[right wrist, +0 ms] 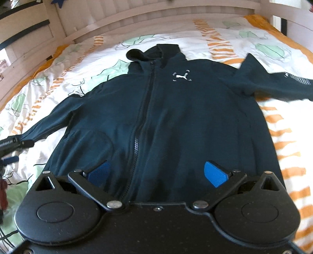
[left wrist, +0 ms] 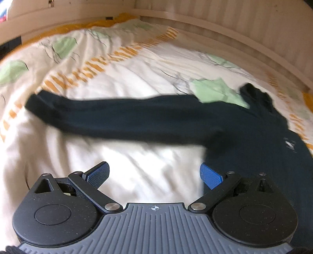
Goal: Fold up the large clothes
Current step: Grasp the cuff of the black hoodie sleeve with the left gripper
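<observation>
A dark navy zip-up hooded jacket (right wrist: 176, 117) lies flat and face up on the bed, hood at the far end, both sleeves spread out to the sides. A white logo (right wrist: 181, 76) marks its chest. My right gripper (right wrist: 157, 173) hovers open above the jacket's lower hem, one blue pad on each side of the zipper. In the left wrist view the jacket (left wrist: 254, 136) sits at the right with one sleeve (left wrist: 117, 115) stretched out to the left. My left gripper (left wrist: 154, 174) is open over bare sheet just in front of that sleeve, holding nothing.
The bed is covered by a white sheet (left wrist: 127, 68) with green leaf and orange stripe prints. A pale wooden bed frame (right wrist: 156, 13) runs round the far side. The other gripper's dark tip (right wrist: 13, 144) shows at the left edge of the right wrist view.
</observation>
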Demonstrator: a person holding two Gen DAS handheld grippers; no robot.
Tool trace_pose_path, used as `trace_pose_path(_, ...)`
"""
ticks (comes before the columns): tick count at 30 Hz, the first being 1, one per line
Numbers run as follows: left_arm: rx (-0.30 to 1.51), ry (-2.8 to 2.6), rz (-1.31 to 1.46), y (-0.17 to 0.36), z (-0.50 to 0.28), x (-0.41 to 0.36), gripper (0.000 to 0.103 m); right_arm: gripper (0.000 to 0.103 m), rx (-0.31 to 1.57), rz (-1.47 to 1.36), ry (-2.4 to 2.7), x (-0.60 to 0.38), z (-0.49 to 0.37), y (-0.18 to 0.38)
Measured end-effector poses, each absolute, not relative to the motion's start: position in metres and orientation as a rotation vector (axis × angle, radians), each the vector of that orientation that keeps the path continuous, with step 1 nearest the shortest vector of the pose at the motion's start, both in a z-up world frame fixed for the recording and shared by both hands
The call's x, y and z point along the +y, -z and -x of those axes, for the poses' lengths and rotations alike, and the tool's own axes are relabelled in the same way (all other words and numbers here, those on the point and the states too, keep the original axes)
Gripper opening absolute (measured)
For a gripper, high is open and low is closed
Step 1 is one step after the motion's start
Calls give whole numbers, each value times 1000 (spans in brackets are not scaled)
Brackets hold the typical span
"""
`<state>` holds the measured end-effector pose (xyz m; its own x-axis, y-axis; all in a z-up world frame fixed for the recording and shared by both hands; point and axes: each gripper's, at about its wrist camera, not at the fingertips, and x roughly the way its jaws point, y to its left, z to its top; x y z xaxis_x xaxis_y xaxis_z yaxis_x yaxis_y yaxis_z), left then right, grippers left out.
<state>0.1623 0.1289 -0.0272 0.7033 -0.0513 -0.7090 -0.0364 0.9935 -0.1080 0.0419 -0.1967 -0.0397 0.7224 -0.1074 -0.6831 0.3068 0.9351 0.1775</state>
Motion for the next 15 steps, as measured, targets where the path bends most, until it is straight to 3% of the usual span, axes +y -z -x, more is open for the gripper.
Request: trace_pose_path(15,883,-266,330,57,-249,235,101,102,732,-190,147,-179,-79,36)
